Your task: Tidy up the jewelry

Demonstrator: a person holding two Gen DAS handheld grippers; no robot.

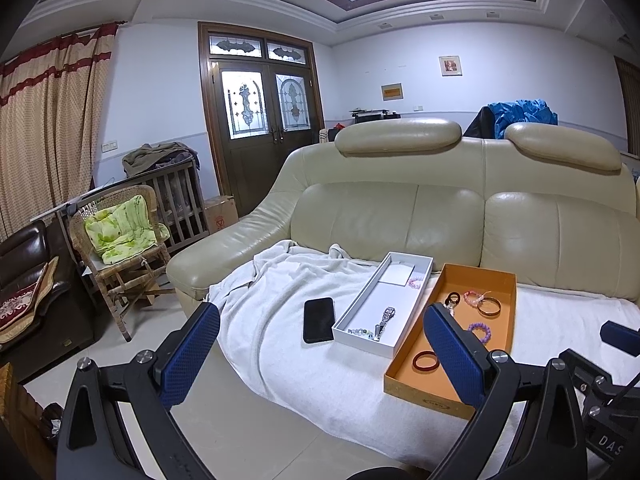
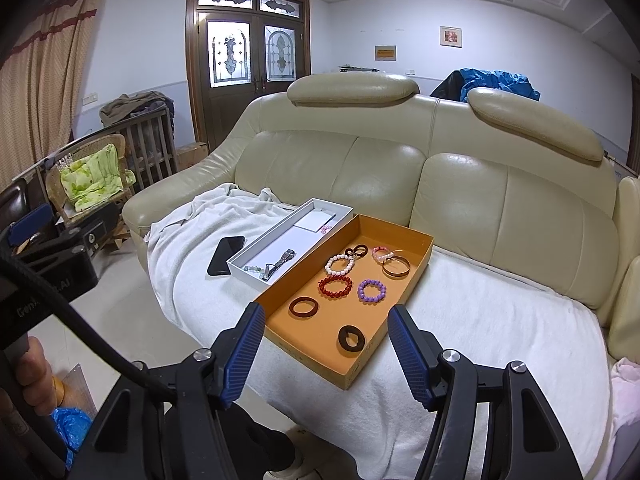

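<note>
A black phone (image 2: 225, 255) is lying on the white towel (image 2: 460, 300) at left, touching the white box (image 2: 256, 272), where a watch (image 2: 280, 262) and what may be pale beads are resting. The orange tray (image 2: 416, 268) beside it is holding the bracelets (image 2: 335, 285). The left gripper (image 1: 320, 354) and right gripper (image 2: 326, 344) are both hanging wide open, gripping nothing, short of the tray's near edge.

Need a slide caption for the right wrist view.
Open right hand-held gripper hovers before an orange tray of bracelets beside a white box on a towel-covered sofa.
</note>
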